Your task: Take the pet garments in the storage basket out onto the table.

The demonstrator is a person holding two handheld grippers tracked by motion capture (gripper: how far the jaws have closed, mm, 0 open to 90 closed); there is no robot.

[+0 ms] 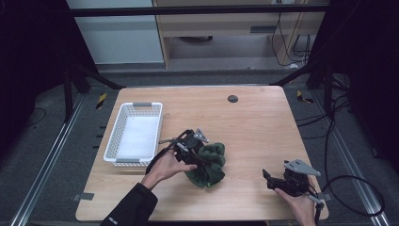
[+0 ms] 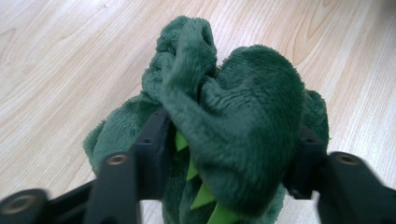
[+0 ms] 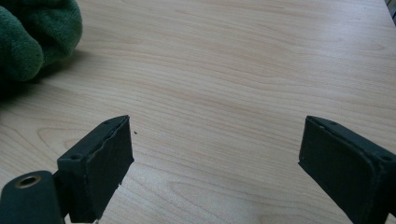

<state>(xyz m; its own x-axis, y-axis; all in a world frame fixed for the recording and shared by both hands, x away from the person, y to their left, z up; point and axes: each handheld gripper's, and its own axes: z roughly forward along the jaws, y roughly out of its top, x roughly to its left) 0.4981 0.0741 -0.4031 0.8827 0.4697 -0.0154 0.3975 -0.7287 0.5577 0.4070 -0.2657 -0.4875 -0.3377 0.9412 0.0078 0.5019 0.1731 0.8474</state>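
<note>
Right of white basket (image 1: 134, 133): green plush toy (image 1: 209, 165), soft, light, squashy; left tongs (image 2: 224, 154) straddle bunched middle, parted; right tongs (image 3: 215, 163) open, idle.

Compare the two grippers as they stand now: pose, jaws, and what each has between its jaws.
The left gripper is down over the green plush toy, with plush bulging between its jaws; the right gripper sits apart near the table's right edge. Nothing lies between the right gripper's wide-apart jaws but bare wood. Both are black, hand-held, and carry a grey three-cornered plate.

Black sleeve (image 1: 132, 206), black fingers (image 3: 100, 163), grey three-cornered plate (image 1: 301, 166), trailing cable (image 1: 350, 188)
</note>
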